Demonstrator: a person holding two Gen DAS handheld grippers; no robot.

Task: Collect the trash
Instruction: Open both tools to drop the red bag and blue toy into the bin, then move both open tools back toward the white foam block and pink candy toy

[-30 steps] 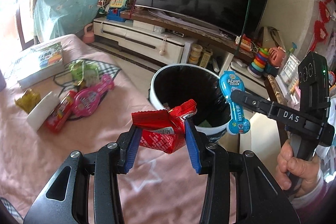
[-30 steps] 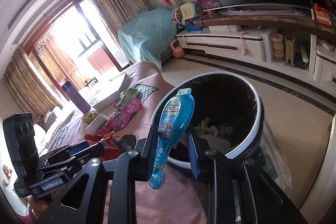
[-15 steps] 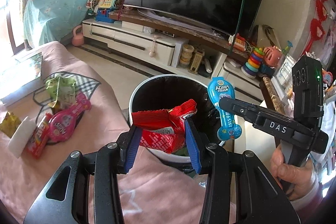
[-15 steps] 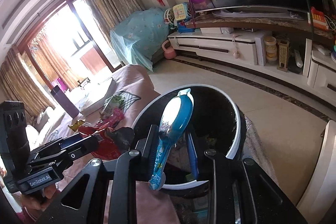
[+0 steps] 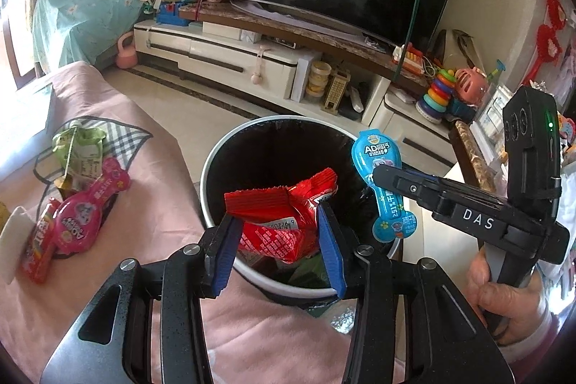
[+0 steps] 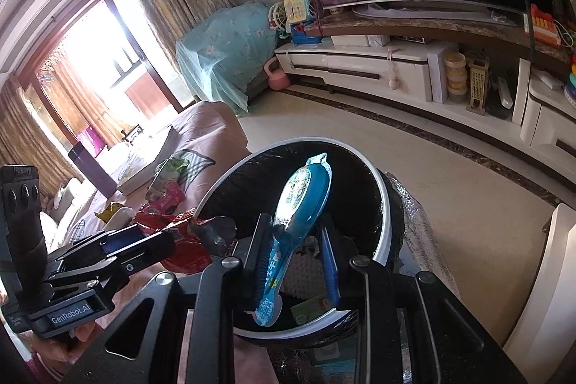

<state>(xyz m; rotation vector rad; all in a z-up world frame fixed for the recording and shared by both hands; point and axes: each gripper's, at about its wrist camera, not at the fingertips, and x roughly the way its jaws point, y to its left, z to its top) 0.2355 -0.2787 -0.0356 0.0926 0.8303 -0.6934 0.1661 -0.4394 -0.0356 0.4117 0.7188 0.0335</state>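
Note:
My left gripper [image 5: 277,251] is shut on a crumpled red snack wrapper [image 5: 284,218] and holds it over the near rim of the white bin with a black liner [image 5: 216,153]. My right gripper [image 6: 297,261] is shut on a blue bone-shaped candy pack [image 6: 295,222], also over the bin [image 6: 383,225]. The pack shows in the left wrist view [image 5: 381,182] at the bin's right rim. The left gripper shows in the right wrist view [image 6: 144,243] with the red wrapper [image 6: 183,254].
On the pink tablecloth [image 5: 144,204] lie a pink bone-shaped pack [image 5: 86,207], a green wrapper [image 5: 77,150], a red candy tube [image 5: 39,247] and a white item [image 5: 10,240]. Trash lies in the bin. A TV stand [image 5: 234,56] is beyond.
Both grippers have moved forward with their loads, from beside the bin to over its opening. The table litter has slid left in view.

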